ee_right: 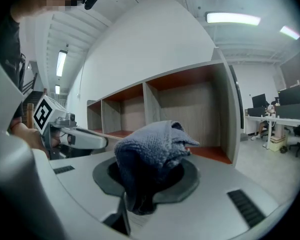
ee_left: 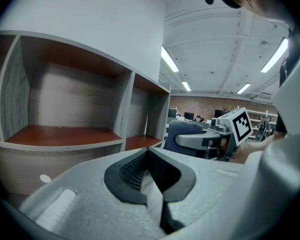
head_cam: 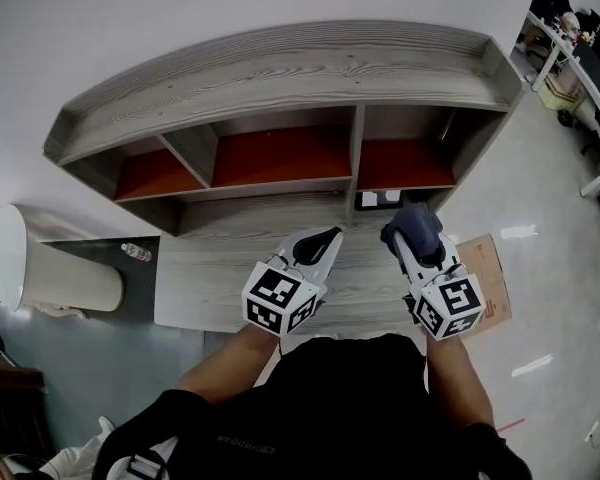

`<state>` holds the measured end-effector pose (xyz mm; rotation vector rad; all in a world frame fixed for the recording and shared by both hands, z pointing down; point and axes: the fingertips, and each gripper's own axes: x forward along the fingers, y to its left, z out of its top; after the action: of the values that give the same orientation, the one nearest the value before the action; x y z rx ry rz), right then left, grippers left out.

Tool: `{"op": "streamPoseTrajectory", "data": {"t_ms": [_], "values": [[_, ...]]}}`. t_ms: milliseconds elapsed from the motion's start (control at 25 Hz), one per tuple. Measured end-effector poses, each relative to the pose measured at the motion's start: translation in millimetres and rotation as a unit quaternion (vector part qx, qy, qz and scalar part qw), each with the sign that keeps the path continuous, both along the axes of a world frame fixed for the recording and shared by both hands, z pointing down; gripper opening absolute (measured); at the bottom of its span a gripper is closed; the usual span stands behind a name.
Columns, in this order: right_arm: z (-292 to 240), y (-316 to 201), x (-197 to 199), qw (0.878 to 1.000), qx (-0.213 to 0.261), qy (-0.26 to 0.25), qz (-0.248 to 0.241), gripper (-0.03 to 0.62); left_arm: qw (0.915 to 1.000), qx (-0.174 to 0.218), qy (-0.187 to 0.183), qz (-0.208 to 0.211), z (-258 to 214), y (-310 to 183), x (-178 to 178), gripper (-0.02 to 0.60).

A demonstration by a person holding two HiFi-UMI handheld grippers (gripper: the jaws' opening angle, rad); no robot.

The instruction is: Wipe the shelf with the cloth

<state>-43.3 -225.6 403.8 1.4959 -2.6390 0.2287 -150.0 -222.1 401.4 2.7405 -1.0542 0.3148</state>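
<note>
A: Where was the cloth (ee_right: 152, 149)?

B: Bunched in the right hand-held gripper (head_cam: 410, 243), jaws clenched on its lower folds, the rest mushrooming above them. In the head view it sat right of centre, held in front of the shelf (head_cam: 280, 73), near the right-hand red-floored compartment. Not yet touching any board, as far as I could judge.

A: And the left hand-held gripper (head_cam: 320, 240)?

B: Jaws together, nothing between them, held over the worktop (head_cam: 205, 288), left of the other.

A: How would the cloth handle?

B: Soft, light and floppy, with a nubbly weave. It should drag rather than slide. The grip low on the bunch looked sound, leaving a padded face to press flat on the boards. A loose corner might snag.
</note>
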Motion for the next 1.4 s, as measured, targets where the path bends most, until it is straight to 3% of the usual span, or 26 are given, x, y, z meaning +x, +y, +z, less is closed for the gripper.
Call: {"op": "streamPoseTrajectory", "data": {"t_ms": [240,920,1400], "values": [[-26.7,-20.8,-3.2,0.999,0.033,0.023,-0.012,0.104,0.9999,-0.005,0.000,-0.010,3.4,-1.8,1.6,0.009],[-68.5,-118.6,-19.6,0.986,0.100,0.114,-0.067,0.104,0.9956,-0.009,0.014,-0.092,7.0,-2.0,13.7,0.008],[-99.2,-182.8,-44.8,0.983,0.115,0.127,-0.066,0.104,0.9920,-0.006,0.009,-0.126,5.6,1.8,5.7,0.009]]}}
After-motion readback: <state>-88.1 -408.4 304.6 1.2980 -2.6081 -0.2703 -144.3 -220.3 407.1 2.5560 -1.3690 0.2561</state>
